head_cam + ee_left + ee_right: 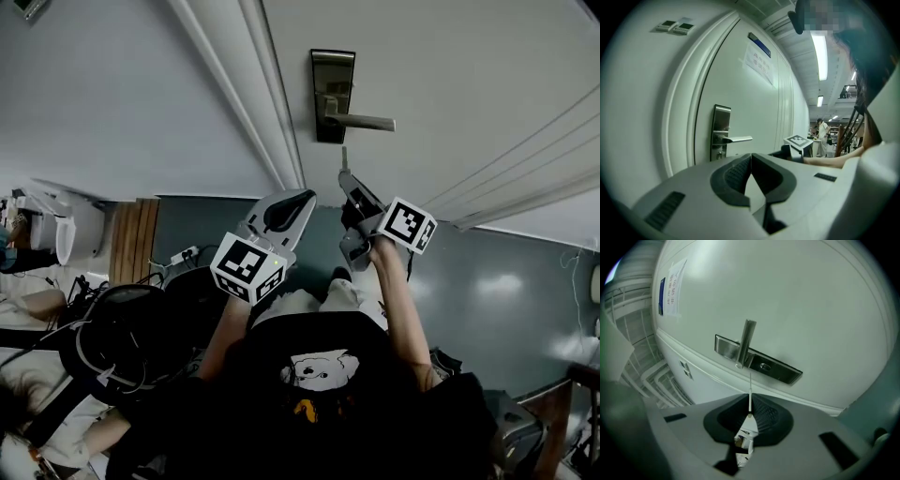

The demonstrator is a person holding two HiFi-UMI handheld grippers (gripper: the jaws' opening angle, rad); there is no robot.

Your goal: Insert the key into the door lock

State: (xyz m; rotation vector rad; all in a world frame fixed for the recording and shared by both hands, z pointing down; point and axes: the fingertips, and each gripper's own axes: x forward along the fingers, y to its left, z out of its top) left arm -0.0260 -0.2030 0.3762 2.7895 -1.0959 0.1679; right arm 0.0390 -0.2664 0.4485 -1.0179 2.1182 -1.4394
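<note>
Closest to the head camera is our own dark T-shirt point(319, 375), and just past it both grippers poke up at the door point(450, 66). Left gripper point(279, 212) has its jaws pressed together with nothing in them. It sits farther from the lock than the other one, so it's not part of this.

Right gripper point(750, 401) is the near one. Its jaws are clamped on the key point(750, 387) at the head end, so the thin blade sticks straight out front. From its own view we see the blade edge-on, pointing at the lock plate point(771, 367) but not touching it yet.

What matters is that the tip lines up roughly with the root of the handle point(746, 341), while the keyhole point(762, 366) sits to the right of that line, further along the plate. So we reckon the next move is a sideways nudge toward the keyhole, then a push in along the blade's axis. Whether the blade is turned to suit the slot, we can't tell.
</note>
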